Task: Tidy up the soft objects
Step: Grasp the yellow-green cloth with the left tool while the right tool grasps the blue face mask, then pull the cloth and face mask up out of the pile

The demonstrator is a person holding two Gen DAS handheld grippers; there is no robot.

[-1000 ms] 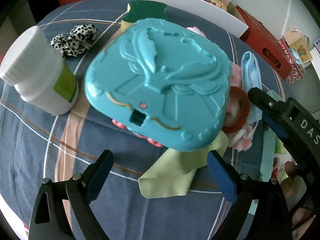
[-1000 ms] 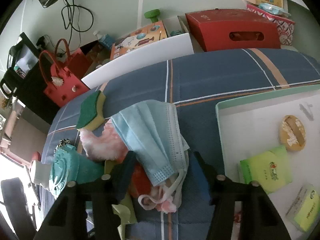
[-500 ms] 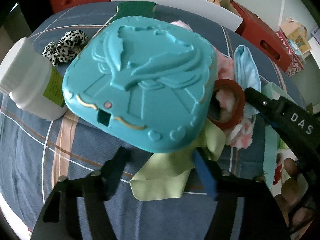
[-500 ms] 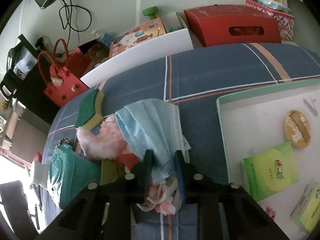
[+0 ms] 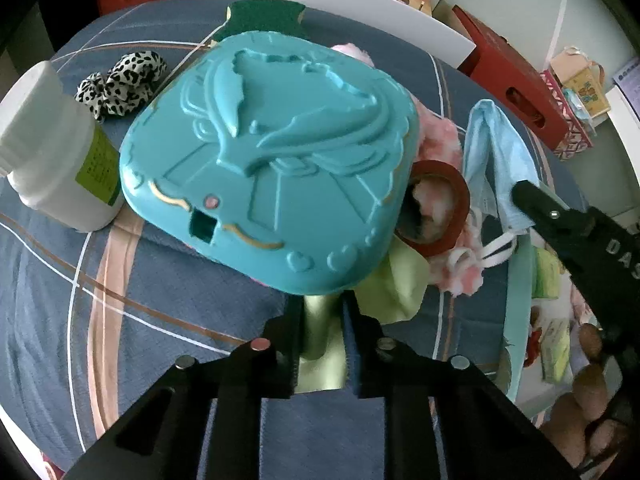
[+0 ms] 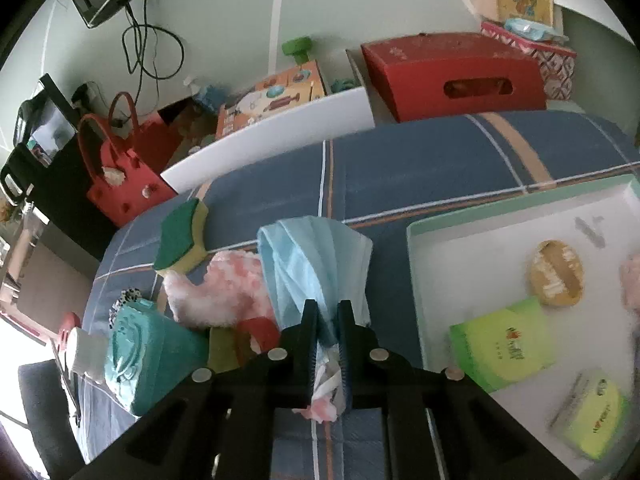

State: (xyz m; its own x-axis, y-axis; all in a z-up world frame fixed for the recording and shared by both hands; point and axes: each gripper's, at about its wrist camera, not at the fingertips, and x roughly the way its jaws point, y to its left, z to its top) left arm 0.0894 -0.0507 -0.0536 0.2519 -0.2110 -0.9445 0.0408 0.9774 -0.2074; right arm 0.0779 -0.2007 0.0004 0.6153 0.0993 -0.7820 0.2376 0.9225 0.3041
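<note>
Cloth [image 5: 322,344] pinched between closing left gripper [image 5: 320,320] jaws, far end trapped under teal case [image 5: 272,160]. Mask [image 6: 316,264] clamped in right gripper [image 6: 326,328], draped on pink fluff [image 6: 224,288]. Tray [image 6: 420,248] lies right of mask; right hand nearer.

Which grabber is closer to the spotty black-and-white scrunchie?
Left. The left gripper, jaws closing on the green cloth, sits on the scrunchie's side of the teal case. The right gripper pinches the blue mask, beyond the case.
</note>
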